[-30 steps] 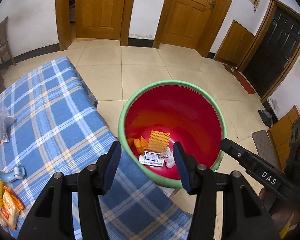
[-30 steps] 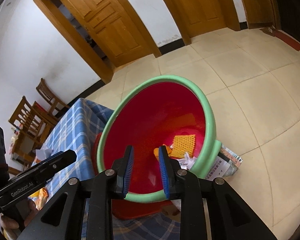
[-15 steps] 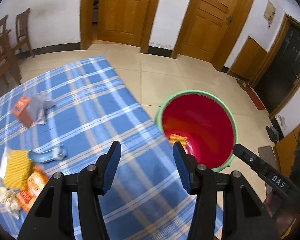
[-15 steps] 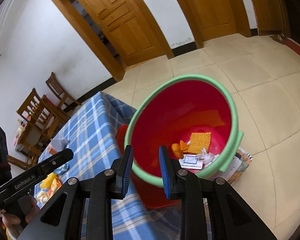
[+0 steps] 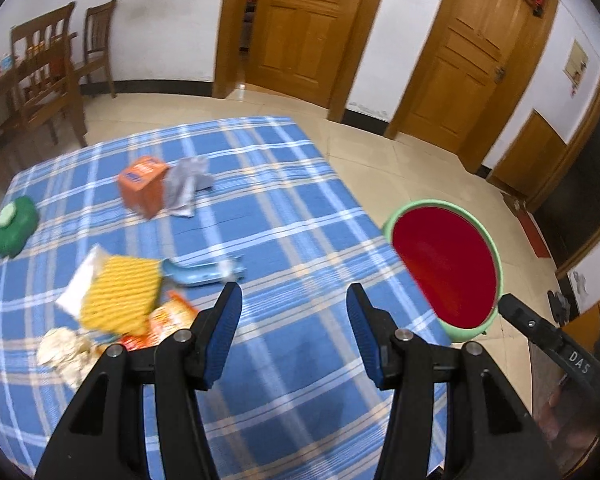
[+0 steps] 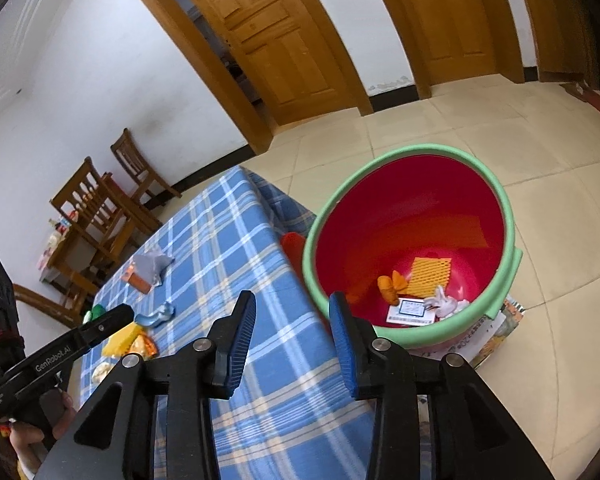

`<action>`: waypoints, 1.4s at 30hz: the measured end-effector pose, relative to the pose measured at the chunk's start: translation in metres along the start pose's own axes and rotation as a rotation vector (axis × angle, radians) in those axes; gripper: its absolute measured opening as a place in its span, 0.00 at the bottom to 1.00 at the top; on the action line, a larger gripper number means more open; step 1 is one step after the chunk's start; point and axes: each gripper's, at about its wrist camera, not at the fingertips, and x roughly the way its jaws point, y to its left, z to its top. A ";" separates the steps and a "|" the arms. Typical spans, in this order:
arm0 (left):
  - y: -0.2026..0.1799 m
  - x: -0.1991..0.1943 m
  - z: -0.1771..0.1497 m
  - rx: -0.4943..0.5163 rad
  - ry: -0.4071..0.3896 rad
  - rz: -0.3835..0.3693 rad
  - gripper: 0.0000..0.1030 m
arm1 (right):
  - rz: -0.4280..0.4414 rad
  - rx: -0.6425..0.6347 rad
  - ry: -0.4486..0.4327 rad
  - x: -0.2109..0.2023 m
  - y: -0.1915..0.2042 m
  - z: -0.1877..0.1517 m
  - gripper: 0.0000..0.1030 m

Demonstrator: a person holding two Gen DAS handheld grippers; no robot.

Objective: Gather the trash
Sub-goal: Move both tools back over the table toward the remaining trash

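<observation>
A red bin with a green rim [image 6: 416, 240] stands on the floor beside the table; it also shows in the left wrist view [image 5: 448, 268]. It holds a yellow mesh piece [image 6: 430, 272], orange peel, a card and white tissue. On the blue plaid tablecloth [image 5: 284, 216] lie a yellow mesh sleeve [image 5: 120, 292], an orange snack wrapper [image 5: 164, 320], crumpled tissue [image 5: 64, 348], a light-blue wrapper [image 5: 204, 272], an orange box [image 5: 142, 186] and grey crumpled plastic [image 5: 186, 184]. My left gripper [image 5: 294, 324] is open and empty above the table. My right gripper [image 6: 292, 328] is open and empty near the bin.
A green round container [image 5: 14, 226] sits at the table's left edge. Wooden chairs [image 5: 52, 76] stand far left by the wall. Printed paper [image 6: 496, 332] lies under the bin on the tiled floor. Wooden doors line the back wall.
My left gripper has swung left from over the bin to over the table's trash. My right gripper has opened wider and pulled back from the bin.
</observation>
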 end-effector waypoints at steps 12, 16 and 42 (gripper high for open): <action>0.070 -0.031 -0.014 -0.114 -0.046 0.117 0.55 | 0.028 -0.044 0.026 0.000 0.031 -0.010 0.38; 0.092 -0.038 -0.020 -0.144 -0.054 0.167 0.57 | 0.036 -0.052 0.038 0.003 0.038 -0.013 0.38; 0.171 -0.008 -0.061 -0.288 0.057 0.229 0.60 | 0.087 -0.161 0.138 0.045 0.098 -0.034 0.38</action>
